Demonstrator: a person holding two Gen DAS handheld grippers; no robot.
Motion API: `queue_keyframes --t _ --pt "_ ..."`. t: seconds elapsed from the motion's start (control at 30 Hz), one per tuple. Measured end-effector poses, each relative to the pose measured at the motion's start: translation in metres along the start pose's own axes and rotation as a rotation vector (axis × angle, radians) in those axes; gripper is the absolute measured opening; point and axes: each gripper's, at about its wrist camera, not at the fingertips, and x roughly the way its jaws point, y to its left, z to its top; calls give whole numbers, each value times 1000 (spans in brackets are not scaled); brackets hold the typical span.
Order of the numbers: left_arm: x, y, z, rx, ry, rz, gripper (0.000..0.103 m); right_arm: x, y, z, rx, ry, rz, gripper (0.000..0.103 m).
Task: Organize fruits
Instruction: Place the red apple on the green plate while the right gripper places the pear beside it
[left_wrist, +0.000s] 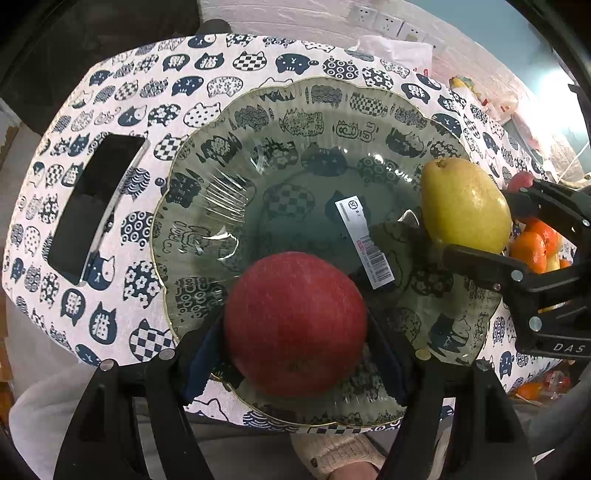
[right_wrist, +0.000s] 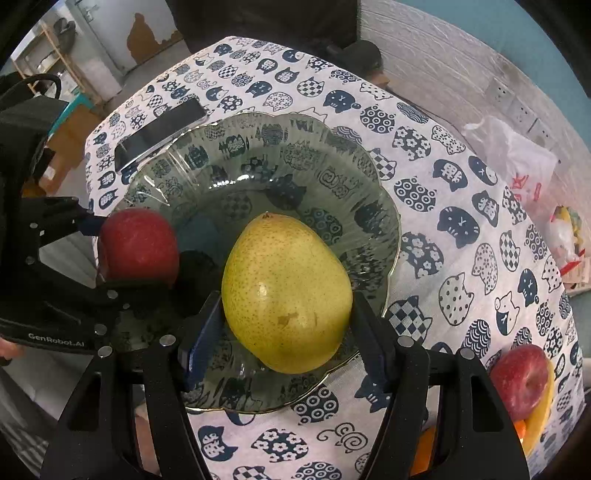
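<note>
My left gripper (left_wrist: 295, 332) is shut on a red apple (left_wrist: 295, 323) and holds it over the near rim of a clear green-tinted glass plate (left_wrist: 229, 122). My right gripper (right_wrist: 286, 317) is shut on a yellow-green pear (right_wrist: 286, 295) and holds it over the plate's (right_wrist: 258, 147) near right part. The pear (left_wrist: 463, 205) and right gripper (left_wrist: 476, 221) show at the right of the left wrist view. The apple (right_wrist: 138, 245) and left gripper (right_wrist: 138, 254) show at the left of the right wrist view. A white barcode label (left_wrist: 369, 242) lies on the plate's bottom.
The plate stands on a table with a cat-print cloth (left_wrist: 110, 295). A black phone (left_wrist: 92, 206) lies left of the plate. Oranges (left_wrist: 535, 247) sit at the right. Another red apple (right_wrist: 521, 380) in a yellow bowl (right_wrist: 541, 413) is near the table's right edge. A white plastic bag (right_wrist: 517, 158) lies by the wall.
</note>
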Motion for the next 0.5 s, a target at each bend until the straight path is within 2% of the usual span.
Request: queue_keyframes --t 0.2,0.37,0.5 --pt "-17 0 1 12 -59 14 80 0 2 0 2 1 3 69" --pt "-16 1 0 13 -48 11 80 -3 -4 0 44 -10 42 67" --pt "-16 -2 -2 23 -43 10 80 -3 3 -2 11 -2 31 67"
